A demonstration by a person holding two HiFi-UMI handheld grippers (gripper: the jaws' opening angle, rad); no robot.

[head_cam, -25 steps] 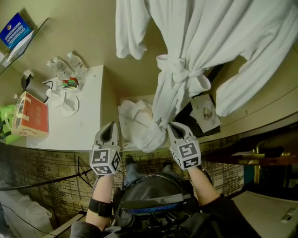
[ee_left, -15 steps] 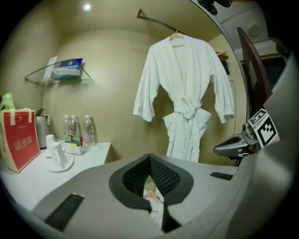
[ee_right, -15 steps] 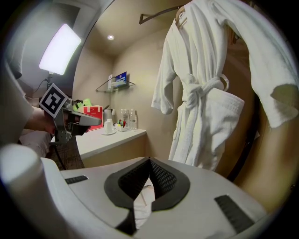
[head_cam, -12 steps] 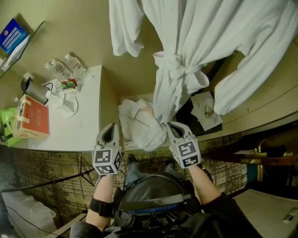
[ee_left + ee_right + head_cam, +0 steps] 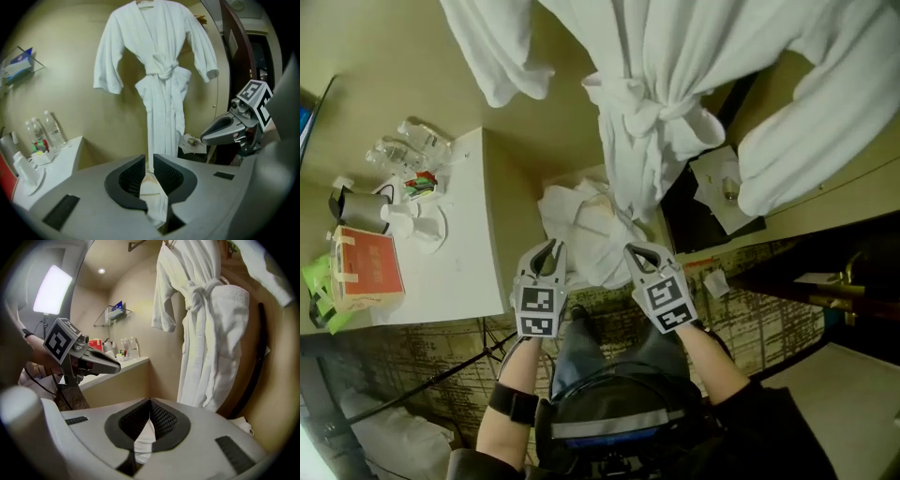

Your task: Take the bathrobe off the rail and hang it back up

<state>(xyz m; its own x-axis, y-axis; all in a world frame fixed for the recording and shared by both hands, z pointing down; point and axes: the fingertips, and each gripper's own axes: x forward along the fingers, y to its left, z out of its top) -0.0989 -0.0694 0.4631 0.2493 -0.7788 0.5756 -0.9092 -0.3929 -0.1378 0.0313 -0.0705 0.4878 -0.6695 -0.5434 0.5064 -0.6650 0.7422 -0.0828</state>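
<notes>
White bathrobe (image 5: 157, 70) hanging belted, left gripper (image 5: 546, 247) jaws just opening, narrow gap, nothing held, right gripper (image 5: 638, 252) jaws closed, empty

Getting warm, dimmish indoor light; reading bathrobe (image 5: 656, 56) as bright white. Catching glare off light panel (image 5: 53, 289) and ceiling spot (image 5: 101, 271). Seeing heavy fisheye bending, dark vignetting around both gripper views; losing focus up close.

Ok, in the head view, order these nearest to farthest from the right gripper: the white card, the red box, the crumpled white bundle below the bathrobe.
1. Crumpled white bundle, just left of the right gripper, beneath the bathrobe.
2. White card, to its right on the dark shelf.
3. Red box, far left on the white counter.
</notes>
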